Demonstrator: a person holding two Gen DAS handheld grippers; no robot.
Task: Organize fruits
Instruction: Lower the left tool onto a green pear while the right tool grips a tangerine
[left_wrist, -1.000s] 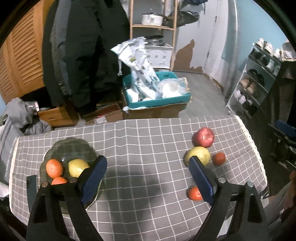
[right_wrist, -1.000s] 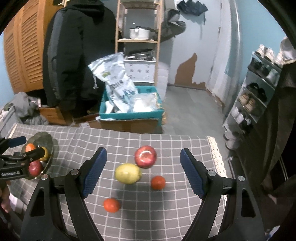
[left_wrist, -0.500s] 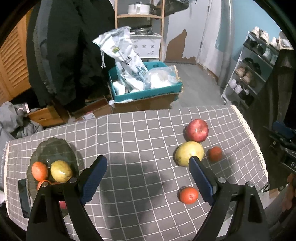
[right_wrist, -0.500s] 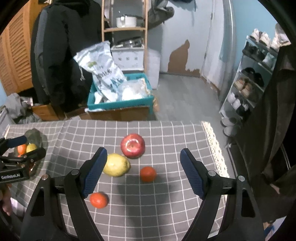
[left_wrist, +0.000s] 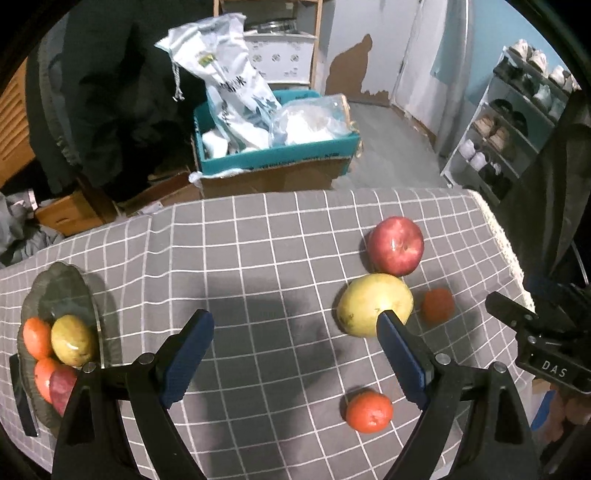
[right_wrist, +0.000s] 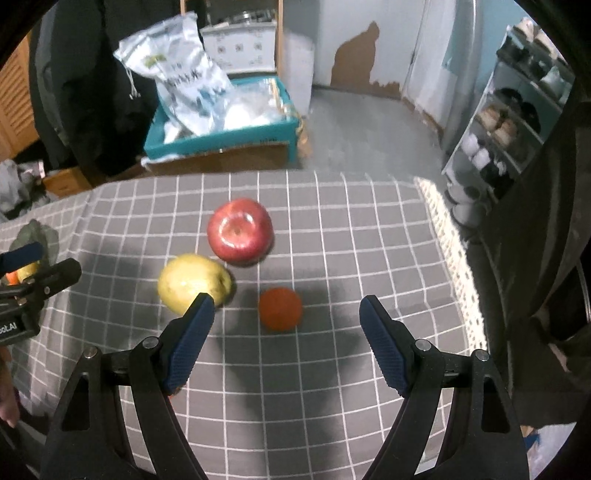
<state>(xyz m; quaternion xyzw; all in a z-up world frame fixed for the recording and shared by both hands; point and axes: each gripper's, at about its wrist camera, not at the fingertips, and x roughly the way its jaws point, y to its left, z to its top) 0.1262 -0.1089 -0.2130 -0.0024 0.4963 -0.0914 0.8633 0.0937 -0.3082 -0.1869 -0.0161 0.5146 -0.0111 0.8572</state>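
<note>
On the grey checked tablecloth (left_wrist: 258, 258) lie a red apple (left_wrist: 395, 245) (right_wrist: 240, 230), a yellow pear (left_wrist: 373, 304) (right_wrist: 194, 282), a small orange (left_wrist: 437, 304) (right_wrist: 280, 308) and a second orange (left_wrist: 369, 411). A dark glass plate (left_wrist: 55, 284) at the left holds several fruits, among them a yellow one (left_wrist: 72, 339). My left gripper (left_wrist: 295, 343) hangs open above the cloth, left of the pear. My right gripper (right_wrist: 286, 328) is open above the small orange, with nothing between its fingers.
Past the table's far edge, a teal crate (left_wrist: 277, 155) with plastic bags rests on cardboard boxes. Dark coats hang at the back left. A shoe rack (left_wrist: 517, 129) lines the right wall. The cloth's lace edge (right_wrist: 450, 243) marks the table's right side.
Both grippers have sunk toward the table. The left one has shifted right, away from the plate and nearer the loose fruit. The fruit looms larger in the right view.
</note>
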